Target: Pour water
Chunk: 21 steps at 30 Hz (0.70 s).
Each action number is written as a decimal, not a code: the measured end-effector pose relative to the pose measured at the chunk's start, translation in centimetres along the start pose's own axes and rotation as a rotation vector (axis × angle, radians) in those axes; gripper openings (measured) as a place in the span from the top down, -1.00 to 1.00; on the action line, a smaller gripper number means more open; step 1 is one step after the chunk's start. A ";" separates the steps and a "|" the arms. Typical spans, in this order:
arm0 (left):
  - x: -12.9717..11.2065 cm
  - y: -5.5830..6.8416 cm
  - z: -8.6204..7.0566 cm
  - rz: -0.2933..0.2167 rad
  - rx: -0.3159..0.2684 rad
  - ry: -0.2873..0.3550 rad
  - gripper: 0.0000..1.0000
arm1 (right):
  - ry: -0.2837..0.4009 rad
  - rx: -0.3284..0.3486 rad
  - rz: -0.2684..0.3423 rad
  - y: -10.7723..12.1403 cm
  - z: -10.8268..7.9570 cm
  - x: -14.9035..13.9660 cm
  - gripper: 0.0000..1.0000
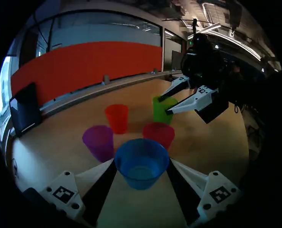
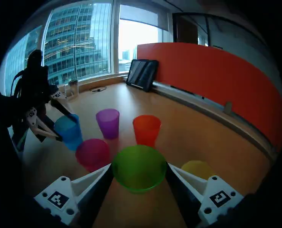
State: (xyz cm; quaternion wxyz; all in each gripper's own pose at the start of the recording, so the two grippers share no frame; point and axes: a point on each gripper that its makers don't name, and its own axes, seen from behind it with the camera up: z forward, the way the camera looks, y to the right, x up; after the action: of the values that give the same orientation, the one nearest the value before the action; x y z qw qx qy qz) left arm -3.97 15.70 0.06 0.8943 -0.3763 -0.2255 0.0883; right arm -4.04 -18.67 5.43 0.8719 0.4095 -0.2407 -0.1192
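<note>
Blue cup (image 1: 141, 152), holding water (image 1: 141, 174) and judged light but crushable, is clamped below the rim by the left gripper (image 1: 141, 161), the green cup (image 2: 139, 171) by the right gripper (image 2: 139, 165).

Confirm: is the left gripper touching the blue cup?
Touching. In the left gripper view, both fingers of the left gripper press flush against the sides of the blue cup, no gap; the right gripper view also shows it wedged between them.

Pink cup (image 1: 159, 131) lower half hidden behind blue cup (image 1: 141, 162); yellow cup (image 2: 197, 168) base behind right claw (image 2: 139, 166).
</note>
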 end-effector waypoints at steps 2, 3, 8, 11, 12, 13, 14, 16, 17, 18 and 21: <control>0.8 -0.1 -0.5 0.000 0.012 0.022 -0.75 | 0.018 -0.003 -0.002 -0.2 -0.6 0.7 -0.87; 1.1 -0.2 -0.8 -0.001 0.017 0.033 -0.75 | 0.027 -0.005 -0.003 -0.4 -0.9 1.1 -0.87; 3.3 0.0 -2.0 -0.014 0.035 0.102 -0.75 | 0.071 -0.009 -0.015 -1.1 -2.4 2.8 -0.87; 4.8 -0.1 -2.7 -0.022 0.049 0.149 -0.75 | 0.101 -0.018 -0.026 -1.4 -3.4 3.9 -0.87; 5.2 -0.2 -3.0 -0.025 0.054 0.165 -0.75 | 0.111 -0.021 -0.029 -1.4 -3.7 4.3 -0.87; 5.7 -0.2 -3.2 -0.027 0.059 0.181 -0.75 | 0.124 -0.026 -0.032 -1.5 -4.1 4.8 -0.87; 6.2 -0.3 -3.4 -0.028 0.063 0.196 -0.75 | 0.135 -0.030 -0.034 -1.5 -4.4 5.2 -0.87; 7.2 -0.4 -3.9 -0.031 0.070 0.224 -0.75 | 0.158 -0.035 -0.036 -1.7 -5.0 6.1 -0.87; 7.6 -0.4 -4.0 -0.031 0.072 0.236 -0.75 | 0.169 -0.036 -0.037 -1.8 -5.2 6.5 -0.87; 8.1 -0.4 -4.2 -0.032 0.074 0.248 -0.75 | 0.179 -0.037 -0.037 -1.9 -5.5 6.9 -0.87; 9.5 -0.5 -4.7 -0.029 0.079 0.281 -0.75 | 0.207 -0.046 -0.043 -2.0 -6.2 7.9 -0.88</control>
State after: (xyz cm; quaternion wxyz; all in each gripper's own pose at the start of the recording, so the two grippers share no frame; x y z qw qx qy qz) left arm 6.64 15.43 0.72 0.9323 -0.3462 -0.0998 0.0303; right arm 5.92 -19.08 3.05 0.8984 0.4046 -0.1379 -0.1007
